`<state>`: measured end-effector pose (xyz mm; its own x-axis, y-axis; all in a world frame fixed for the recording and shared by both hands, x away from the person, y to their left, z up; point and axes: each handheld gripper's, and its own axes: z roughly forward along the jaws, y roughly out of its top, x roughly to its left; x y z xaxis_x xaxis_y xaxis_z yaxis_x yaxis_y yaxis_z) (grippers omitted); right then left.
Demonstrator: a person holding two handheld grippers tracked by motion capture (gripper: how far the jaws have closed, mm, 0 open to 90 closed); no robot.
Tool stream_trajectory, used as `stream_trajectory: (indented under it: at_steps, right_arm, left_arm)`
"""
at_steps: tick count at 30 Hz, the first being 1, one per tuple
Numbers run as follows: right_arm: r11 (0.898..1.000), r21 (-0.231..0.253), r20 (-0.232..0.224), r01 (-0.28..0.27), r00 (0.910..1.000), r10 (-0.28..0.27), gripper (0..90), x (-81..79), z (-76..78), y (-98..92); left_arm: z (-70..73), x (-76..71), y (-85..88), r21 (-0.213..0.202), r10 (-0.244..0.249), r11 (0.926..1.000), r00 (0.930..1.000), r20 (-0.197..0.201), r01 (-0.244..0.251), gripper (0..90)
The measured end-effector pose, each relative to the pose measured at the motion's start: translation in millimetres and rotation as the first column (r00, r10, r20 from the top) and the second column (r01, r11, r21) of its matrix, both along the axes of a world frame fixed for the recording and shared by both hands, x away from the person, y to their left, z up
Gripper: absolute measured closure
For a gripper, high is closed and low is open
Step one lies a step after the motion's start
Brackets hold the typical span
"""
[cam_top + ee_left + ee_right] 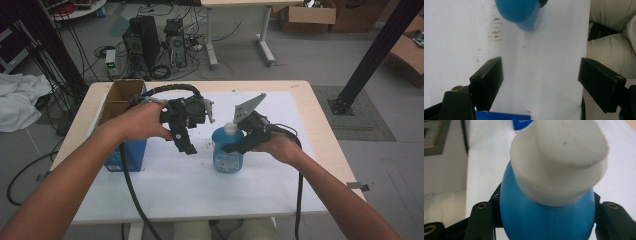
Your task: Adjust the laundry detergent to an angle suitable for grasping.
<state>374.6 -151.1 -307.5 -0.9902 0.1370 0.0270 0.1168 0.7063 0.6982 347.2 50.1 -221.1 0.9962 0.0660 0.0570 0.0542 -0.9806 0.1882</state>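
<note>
Gripping a blue bottle with a white cap, the right hand-held gripper pinches the bottle's rounded body from both sides, its black jaws pressed against the plastic. The bottle stands upright near the middle of the bench, on a white sheet that covers most of the top. In the right gripper view the white cap looms close and blurred above the blue body, with a jaw at each flank.

The left hand-held gripper hangs in the air just left of the bottle, apart from it, pointing down at the sheet with its jaws spread wide and nothing between them. In the left gripper view the jaws stand far apart over the white sheet, with the bottle beyond them at the top edge and faint brown stains on the sheet beside it.

A cardboard box with a blue front sits at the bench's left side, behind the person's left forearm.
</note>
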Motion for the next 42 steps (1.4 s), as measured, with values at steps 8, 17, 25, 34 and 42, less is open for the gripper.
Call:
stream_trajectory:
  at_steps: [8, 17, 25, 34, 42]
  right_arm:
    - [0.988, 0.034, -0.002, -0.149, 0.9888, 0.149, 41.3, 6.5, 0.7, 2.1]
    - [0.974, 0.034, 0.012, -0.223, 0.9747, 0.223, 41.4, 8.3, -4.7, 9.0]
    - [0.972, 0.038, 0.013, -0.233, 0.9724, 0.233, 41.4, 10.0, -19.8, 11.2]
    - [0.974, 0.046, -0.023, -0.222, 0.9744, 0.224, 40.9, 14.4, -25.5, 4.8]
    - [0.983, 0.022, -0.089, -0.184, 0.9787, 0.185, 31.6, 15.5, -27.1, 0.8]
  left_arm:
    - [-1.8, 0.5, 1.5, 0.008, 0.015, 0.9999, 0.9999, -0.005, -0.015, 21.1]
    - [-3.6, 2.4, -2.2, 0.017, 0.017, 0.9997, 0.9998, -0.013, -0.017, 21.1]
    - [-6.4, 4.5, -3.5, 0.022, 0.017, 0.9996, 0.9997, -0.016, -0.016, 21.1]
    - [-7.5, 5.2, -6.5, 0.026, 0.019, 0.9995, 0.9996, -0.021, -0.019, 21.1]
    - [-8.2, 4.6, -12.5, 0.028, 0.01, 0.9996, 0.9998, -0.015, -0.01, 21.0]
